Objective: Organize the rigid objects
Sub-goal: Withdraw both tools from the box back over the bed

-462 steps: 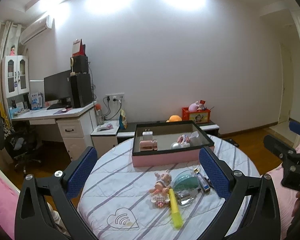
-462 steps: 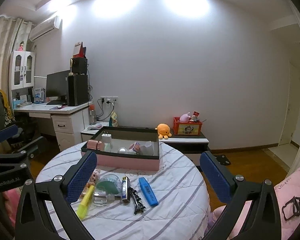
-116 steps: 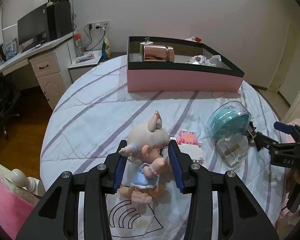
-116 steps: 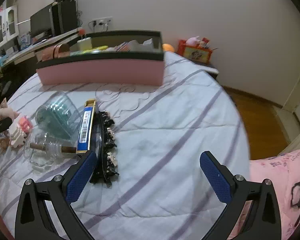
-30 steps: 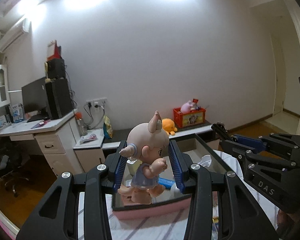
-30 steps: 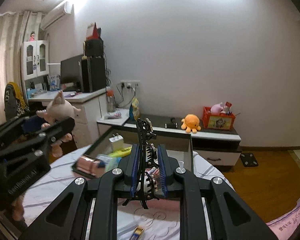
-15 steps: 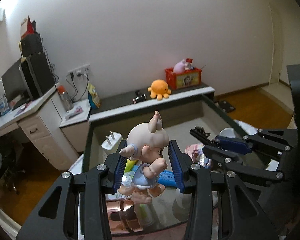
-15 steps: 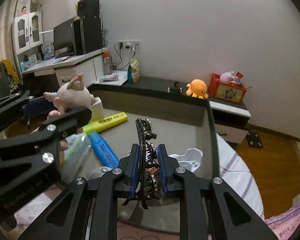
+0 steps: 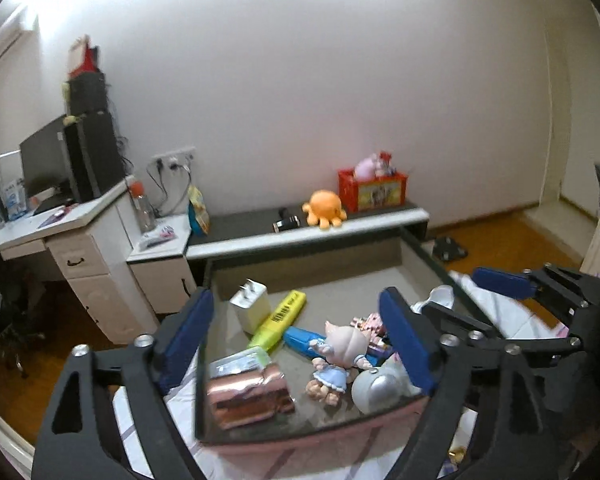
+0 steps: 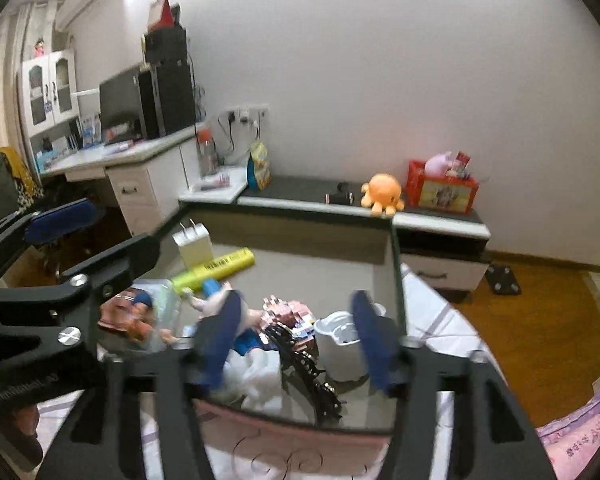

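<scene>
Inside pink box (image 9: 320, 446), big-eared blue-skirted pig doll (image 9: 340, 356) beneath both parted tongs (image 9: 300, 344) (image 10: 300, 340).

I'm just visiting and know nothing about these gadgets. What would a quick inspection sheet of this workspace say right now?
Surface: round table under a striped white cloth.
Job's things: pink box holds the pig doll, lying down, the black hair clip, a yellow highlighter, a white charger and a rose-gold case.
Clutter: nothing seen.
Grippers: left gripper open, empty; right gripper open, empty.
Cables: wall socket leads behind the desk.
Surroundings: desk with monitor; orange octopus plush on a low shelf.
</scene>
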`<state>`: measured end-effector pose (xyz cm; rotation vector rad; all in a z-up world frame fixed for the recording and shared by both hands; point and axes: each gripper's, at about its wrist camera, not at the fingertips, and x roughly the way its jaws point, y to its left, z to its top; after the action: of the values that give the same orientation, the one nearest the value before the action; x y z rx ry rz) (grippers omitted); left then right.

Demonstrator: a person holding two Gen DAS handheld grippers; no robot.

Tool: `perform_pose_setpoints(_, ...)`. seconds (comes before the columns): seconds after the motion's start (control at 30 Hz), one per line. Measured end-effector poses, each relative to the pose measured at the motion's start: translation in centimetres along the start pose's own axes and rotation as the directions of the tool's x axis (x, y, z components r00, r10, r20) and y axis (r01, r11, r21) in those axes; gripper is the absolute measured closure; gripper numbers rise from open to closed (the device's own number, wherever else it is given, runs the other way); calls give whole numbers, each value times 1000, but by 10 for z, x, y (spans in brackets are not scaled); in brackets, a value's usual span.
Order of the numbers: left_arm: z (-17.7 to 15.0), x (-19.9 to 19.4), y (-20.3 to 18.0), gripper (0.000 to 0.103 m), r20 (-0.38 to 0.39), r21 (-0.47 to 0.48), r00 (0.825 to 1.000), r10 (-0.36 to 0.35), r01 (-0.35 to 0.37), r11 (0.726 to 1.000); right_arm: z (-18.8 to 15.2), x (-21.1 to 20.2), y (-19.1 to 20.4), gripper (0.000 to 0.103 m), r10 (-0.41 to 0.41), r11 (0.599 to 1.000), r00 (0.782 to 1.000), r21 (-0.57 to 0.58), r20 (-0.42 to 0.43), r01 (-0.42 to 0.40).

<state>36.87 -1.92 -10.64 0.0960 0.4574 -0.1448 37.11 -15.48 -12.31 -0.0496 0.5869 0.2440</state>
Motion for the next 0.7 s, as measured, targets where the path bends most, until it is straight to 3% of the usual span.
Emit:
perform_pose_setpoints(0.1, 0, -33, 7, 2, 58, -21, 998, 22, -21, 1000, 1, -38, 6, 21, -25, 1000, 998, -2, 63, 25)
perform_pose_setpoints(0.27, -13, -102, 11, 0, 151, -32, 984, 99, -96, 995, -10, -96, 19, 19, -34, 999, 988, -6, 150, 35)
perform_pose_setpoints(0.43, -31, -156, 4, 0, 179, 5, 969, 172, -176, 984, -24, -146, 30, 10, -11, 1000, 981, 8, 195, 10)
perform_pose_setpoints(0.47, -35, -167, 4, 0, 185, -6, 967, 176, -178, 984, -28, -156, 32, 1, -16, 1000, 977, 10, 211, 15)
perform_pose_setpoints(0.5, -38, -178, 5, 0, 197, -18, 965, 171, -171, 985, -31, -165, 35, 0, -16, 1000, 974, 5, 228, 16)
perform_pose_setpoints(0.7, -57, -221, 7, 0, 227, -90, 964, 142, -125, 988, -49, -212, 52, 0, -35, 999, 954, 1, 297, 36)
